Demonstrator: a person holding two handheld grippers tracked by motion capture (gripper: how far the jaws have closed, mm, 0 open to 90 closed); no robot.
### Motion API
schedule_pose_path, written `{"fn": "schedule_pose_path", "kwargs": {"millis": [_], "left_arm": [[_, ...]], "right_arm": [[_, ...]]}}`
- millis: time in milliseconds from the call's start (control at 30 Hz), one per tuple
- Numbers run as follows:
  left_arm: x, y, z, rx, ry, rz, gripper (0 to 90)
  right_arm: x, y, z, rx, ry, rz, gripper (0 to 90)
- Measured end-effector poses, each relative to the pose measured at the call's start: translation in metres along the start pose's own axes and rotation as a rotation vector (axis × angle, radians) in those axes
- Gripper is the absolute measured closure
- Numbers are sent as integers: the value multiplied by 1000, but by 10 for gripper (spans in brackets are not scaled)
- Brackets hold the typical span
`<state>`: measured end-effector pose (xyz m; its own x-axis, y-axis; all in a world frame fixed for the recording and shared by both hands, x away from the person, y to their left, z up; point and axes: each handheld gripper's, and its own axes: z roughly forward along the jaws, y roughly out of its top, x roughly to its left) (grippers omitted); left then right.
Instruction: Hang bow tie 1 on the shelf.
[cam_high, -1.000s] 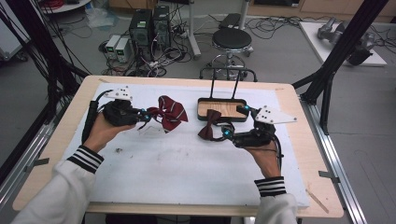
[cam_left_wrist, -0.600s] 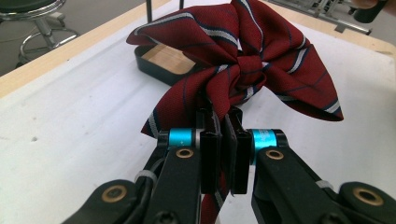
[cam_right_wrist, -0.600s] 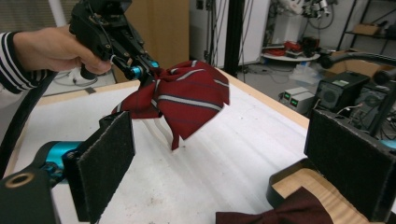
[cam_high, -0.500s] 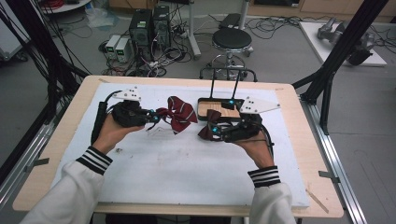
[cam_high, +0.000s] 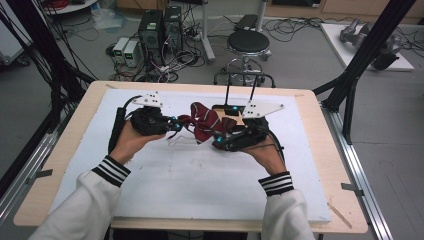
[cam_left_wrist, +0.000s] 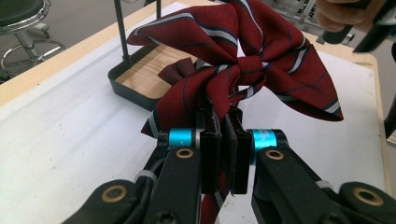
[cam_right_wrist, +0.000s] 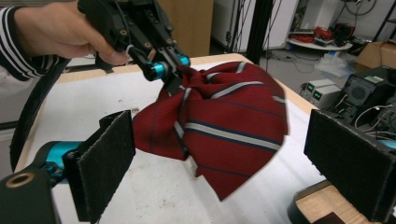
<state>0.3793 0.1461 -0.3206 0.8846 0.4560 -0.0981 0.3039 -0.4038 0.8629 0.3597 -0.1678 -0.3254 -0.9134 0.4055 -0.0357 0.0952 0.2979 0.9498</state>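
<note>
Bow tie (cam_left_wrist: 243, 60) now nearer right gripper (cam_right_wrist: 224, 154)

The table (cam_high: 165, 185) is seen from above the person's side, looking forward and down, far enough to take in the floor beyond. The left gripper view is taken low along its own jaws, very close to the striped bow tie (cam_left_wrist: 243, 56), facing a dark tray (cam_left_wrist: 133, 84). The right gripper view is aimed across the table at the same bow tie (its near edge slightly blurred) and, apparently, that tray's corner. The bow tie is shared by all three views.
</note>
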Motion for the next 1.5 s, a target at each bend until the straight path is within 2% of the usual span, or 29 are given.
{"fn": "schedule_pose_path", "kwargs": {"millis": [133,233,333,467,600,767,1000,1133,1333,1500], "left_arm": [[-4,3,4,4,5,-1,858],[-6,4,6,9,7,1,858],[-9,5,8,12,6,3,858],[-10,5,8,10,7,4,858],[-11,6,8,8,6,5,858],[-13,6,9,4,-1,5,858],[-14,7,10,1,-5,7,858],[-14,7,10,0,-5,9,858],[-13,6,9,-1,-4,10,858],[-13,5,9,0,-2,9,858]], "right_arm": [[4,0,6,25,11,-25,80],[6,0,11,51,2,-49,81],[8,0,15,57,10,-55,82],[8,1,18,57,26,-30,186],[8,0,21,76,41,-22,241],[9,1,23,90,18,-33,355],[8,1,25,113,16,-32,497],[8,2,25,125,10,-32,627],[6,1,28,139,27,-3,798],[6,0,30,146,39,8,851]]}}
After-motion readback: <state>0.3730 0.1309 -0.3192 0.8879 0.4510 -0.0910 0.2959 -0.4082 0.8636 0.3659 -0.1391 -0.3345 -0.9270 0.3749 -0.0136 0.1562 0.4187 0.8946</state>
